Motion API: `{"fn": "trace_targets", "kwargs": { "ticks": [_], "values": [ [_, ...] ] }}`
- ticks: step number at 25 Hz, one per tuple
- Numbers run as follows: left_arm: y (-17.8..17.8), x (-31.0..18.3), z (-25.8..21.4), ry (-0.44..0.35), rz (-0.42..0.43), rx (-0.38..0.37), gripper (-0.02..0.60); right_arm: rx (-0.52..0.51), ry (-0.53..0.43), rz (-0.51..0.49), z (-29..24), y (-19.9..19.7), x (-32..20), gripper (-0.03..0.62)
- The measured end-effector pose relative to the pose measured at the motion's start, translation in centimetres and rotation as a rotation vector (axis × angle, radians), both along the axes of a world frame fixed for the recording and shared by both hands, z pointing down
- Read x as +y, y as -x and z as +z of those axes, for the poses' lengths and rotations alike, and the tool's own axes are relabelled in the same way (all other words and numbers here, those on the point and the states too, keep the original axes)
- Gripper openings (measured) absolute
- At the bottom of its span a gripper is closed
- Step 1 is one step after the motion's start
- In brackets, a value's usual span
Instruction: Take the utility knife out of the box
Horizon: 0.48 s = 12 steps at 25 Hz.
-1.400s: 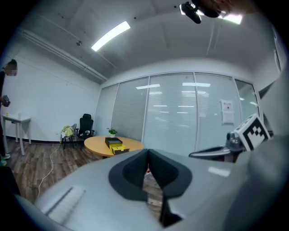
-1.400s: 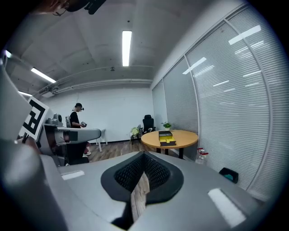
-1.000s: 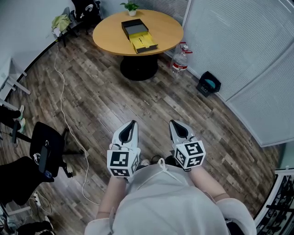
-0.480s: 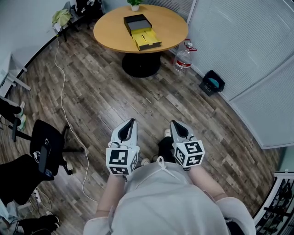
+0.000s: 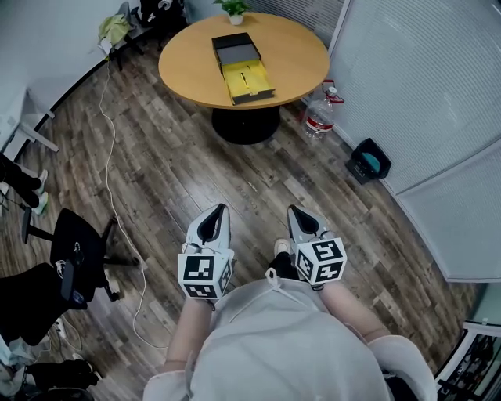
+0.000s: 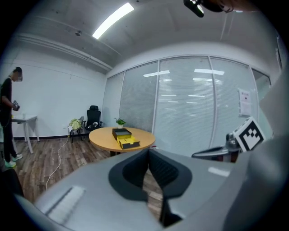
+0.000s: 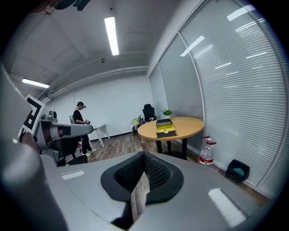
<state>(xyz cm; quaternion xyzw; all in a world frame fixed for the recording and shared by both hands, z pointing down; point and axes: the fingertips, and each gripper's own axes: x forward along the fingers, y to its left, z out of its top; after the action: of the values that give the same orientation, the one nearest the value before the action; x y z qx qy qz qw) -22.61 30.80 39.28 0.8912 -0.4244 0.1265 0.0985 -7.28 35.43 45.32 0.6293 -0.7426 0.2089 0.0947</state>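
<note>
The left gripper (image 5: 221, 211) and the right gripper (image 5: 294, 211), both clenched on nothing, sit at lower centre of the head view, well apart from the open box (image 5: 235, 48) on the round table (image 5: 188, 63) at the top. The utility knife presumably lies in the yellow tray (image 5: 250, 82), too small to make out. Best to close in squarely, then part the jaws only near the tray.

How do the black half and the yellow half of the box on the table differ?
The black half sits farther back, near the plant; the yellow half lies toward the near edge of the table. The black half shows a plain grey inside; the yellow half holds a slim dark thing, too small to identify. Both lie open-side up, end to end.
</note>
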Motion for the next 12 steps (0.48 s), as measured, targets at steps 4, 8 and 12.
{"fn": "trace_targets", "kwargs": {
  "ticks": [4,8,12],
  "values": [
    [-5.1,-2.8,0.0,-0.029,-0.010,-0.038,0.005,-0.006,-0.038,-0.005,-0.9,-5.5,-3.4,0.000],
    [-9.1,-5.6,-0.2,-0.038,-0.035,-0.031,0.006,0.008,-0.048,-0.024,-1.3,-10.0,-6.6,0.000],
    [-12.6,-7.6,0.5,-0.024,-0.051,-0.025,0.006,0.012,-0.029,-0.051,-0.8,-13.2,-8.6,0.000]
  ]
}}
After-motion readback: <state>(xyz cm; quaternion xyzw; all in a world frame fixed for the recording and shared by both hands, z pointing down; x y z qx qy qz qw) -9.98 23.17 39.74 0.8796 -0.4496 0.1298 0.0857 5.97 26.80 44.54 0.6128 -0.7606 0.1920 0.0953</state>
